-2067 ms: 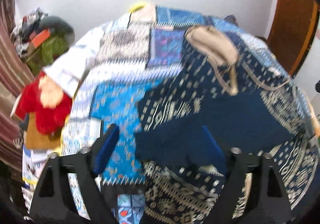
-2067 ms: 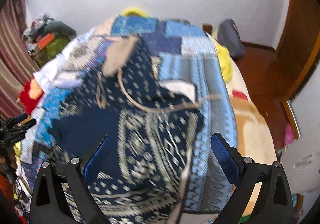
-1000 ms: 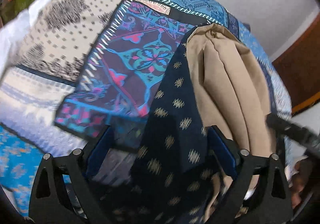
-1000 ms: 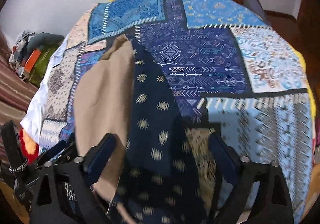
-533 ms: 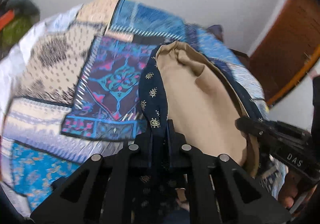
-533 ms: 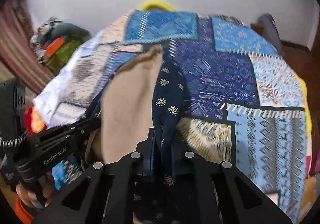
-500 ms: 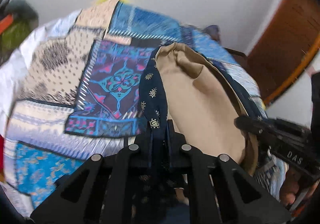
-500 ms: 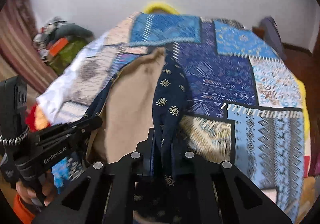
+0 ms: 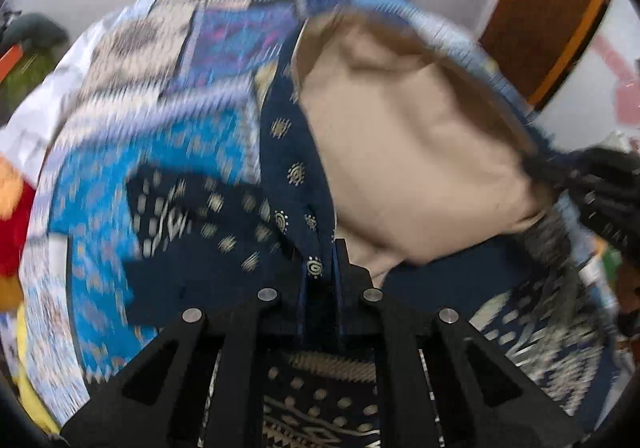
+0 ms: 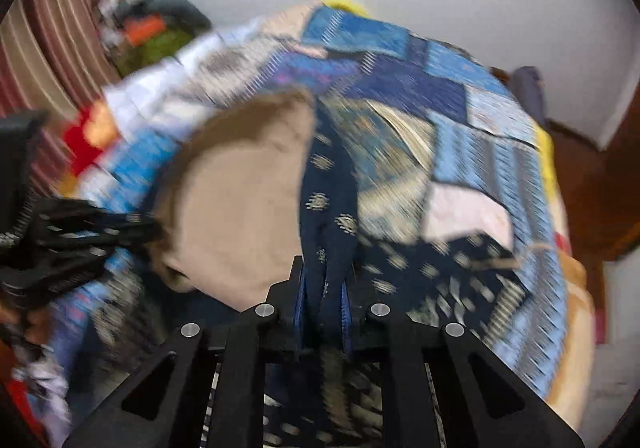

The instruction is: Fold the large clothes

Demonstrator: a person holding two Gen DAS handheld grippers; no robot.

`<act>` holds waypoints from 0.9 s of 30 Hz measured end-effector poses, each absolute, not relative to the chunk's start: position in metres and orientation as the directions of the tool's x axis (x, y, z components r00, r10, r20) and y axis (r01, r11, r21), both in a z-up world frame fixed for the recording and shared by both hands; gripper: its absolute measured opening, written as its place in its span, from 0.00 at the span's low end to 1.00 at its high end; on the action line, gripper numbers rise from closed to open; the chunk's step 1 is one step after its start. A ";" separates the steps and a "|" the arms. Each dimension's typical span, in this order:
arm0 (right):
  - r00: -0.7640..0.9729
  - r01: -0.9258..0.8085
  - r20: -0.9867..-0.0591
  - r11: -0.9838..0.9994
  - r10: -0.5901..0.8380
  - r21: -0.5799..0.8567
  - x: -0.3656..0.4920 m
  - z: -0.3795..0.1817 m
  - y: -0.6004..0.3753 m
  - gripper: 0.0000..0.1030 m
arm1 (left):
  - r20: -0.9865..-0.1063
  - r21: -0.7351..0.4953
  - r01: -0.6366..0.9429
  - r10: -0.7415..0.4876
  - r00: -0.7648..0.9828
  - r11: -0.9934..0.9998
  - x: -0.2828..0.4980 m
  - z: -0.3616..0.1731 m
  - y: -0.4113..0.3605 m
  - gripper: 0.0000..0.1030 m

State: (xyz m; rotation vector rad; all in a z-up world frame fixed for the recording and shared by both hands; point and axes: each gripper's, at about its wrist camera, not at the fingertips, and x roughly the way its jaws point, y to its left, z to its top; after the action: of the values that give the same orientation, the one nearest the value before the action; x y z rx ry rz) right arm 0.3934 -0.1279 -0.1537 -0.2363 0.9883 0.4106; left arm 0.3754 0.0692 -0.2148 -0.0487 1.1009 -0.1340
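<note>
Both grippers pinch the navy, gold-dotted garment (image 9: 296,168) above the patchwork quilt (image 9: 140,176): the left gripper (image 9: 320,268) and right gripper (image 10: 324,288) each clamp a soft edge fold. Between them its smooth tan lining (image 10: 244,204) billows, rounded, over the quilt.

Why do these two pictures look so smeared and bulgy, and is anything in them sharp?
Left wrist view: the patchwork bedspread is streaked by motion blur, while the left gripper and the navy patterned garment it pinches stay fairly crisp. Right wrist view: the bedspread smears the same way, and the right gripper is sharp. Both views bulge at the edges, with dark corners from the fisheye lens.
</note>
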 end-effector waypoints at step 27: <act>0.472 -0.390 -0.838 0.917 0.275 0.081 0.409 -0.139 -0.150 0.88 | -0.832 -0.102 -0.011 -0.080 0.548 0.995 0.390 -0.185 0.121 0.70</act>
State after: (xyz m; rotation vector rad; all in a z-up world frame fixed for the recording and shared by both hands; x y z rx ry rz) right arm 0.4093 -0.1503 -0.1392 -0.1271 1.0003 0.4079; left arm 0.3902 0.1207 -0.1850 -0.0995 0.9900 -0.0408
